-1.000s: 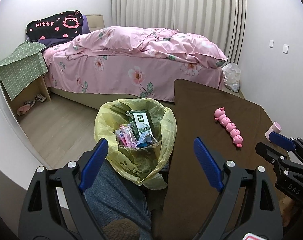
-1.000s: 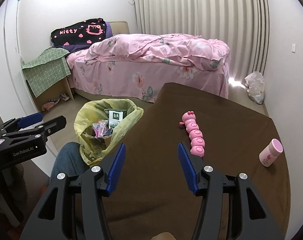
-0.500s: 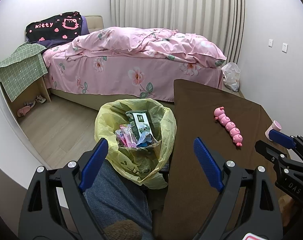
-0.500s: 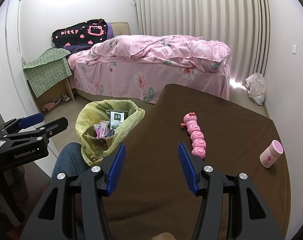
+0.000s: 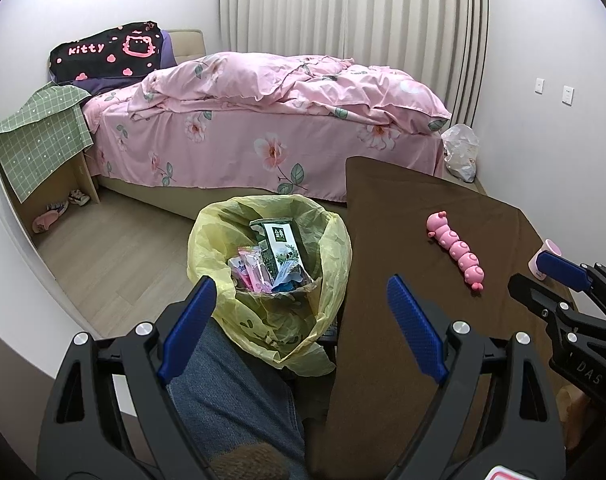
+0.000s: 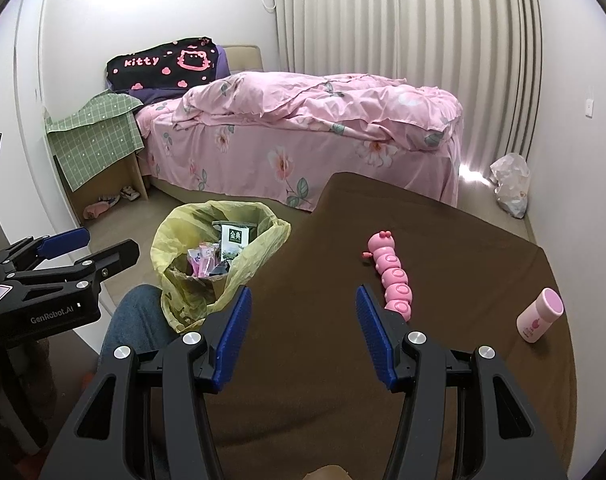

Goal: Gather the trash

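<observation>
A trash bin with a yellow bag (image 5: 263,280) stands on the floor left of the brown table (image 5: 403,220); it also shows in the right wrist view (image 6: 207,264). It holds a green carton (image 5: 279,248) and pink wrappers (image 5: 249,268). My left gripper (image 5: 299,320) is open and empty, above the bin's near side and the table's left edge. My right gripper (image 6: 301,328) is open and empty over the table (image 6: 443,220). A pink caterpillar toy (image 6: 391,276) and a small pink bottle (image 6: 539,316) rest on the table.
A bed with a pink floral cover (image 5: 271,120) fills the back. A bedside stand under a green cloth (image 5: 39,136) is at the left, with shoes below. A white plastic bag (image 6: 511,184) lies on the floor by the right wall. A knee in jeans (image 5: 231,384) is below the bin.
Both grippers have stayed open and nearly still. The views have shifted only slightly.
</observation>
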{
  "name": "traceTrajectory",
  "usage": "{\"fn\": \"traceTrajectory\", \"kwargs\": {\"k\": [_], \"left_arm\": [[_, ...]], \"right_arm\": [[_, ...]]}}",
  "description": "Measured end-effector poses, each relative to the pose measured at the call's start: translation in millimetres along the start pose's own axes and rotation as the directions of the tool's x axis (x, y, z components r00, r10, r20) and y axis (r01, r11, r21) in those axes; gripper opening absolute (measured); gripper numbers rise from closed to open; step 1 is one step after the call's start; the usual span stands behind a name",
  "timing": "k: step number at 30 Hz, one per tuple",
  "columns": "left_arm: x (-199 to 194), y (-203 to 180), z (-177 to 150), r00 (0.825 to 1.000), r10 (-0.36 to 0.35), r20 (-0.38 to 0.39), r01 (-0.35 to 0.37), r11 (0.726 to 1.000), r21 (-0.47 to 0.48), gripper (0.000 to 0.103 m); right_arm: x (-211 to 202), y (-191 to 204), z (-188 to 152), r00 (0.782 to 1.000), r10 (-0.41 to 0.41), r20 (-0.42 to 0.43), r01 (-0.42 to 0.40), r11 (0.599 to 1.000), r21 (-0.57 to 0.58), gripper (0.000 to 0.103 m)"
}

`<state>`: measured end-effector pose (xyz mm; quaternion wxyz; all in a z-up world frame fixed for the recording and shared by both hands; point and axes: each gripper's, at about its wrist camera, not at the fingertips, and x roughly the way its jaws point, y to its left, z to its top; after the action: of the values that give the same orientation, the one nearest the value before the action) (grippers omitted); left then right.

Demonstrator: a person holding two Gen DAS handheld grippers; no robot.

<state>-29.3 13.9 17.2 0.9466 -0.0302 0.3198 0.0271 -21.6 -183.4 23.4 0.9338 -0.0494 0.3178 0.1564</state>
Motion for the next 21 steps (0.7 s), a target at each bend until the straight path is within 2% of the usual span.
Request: {"fn": "traceTrajectory", "kwargs": {"k": [21], "left_arm": [[2.7, 2.2, -4.1, 1.0, -0.003, 0.003, 0.003, 1.0, -0.001, 0.083]], "right_arm": [[1.8, -1.5, -0.1, 1.0, -0.002, -0.008, 0.002, 1.0, -0.003, 0.051]]}}
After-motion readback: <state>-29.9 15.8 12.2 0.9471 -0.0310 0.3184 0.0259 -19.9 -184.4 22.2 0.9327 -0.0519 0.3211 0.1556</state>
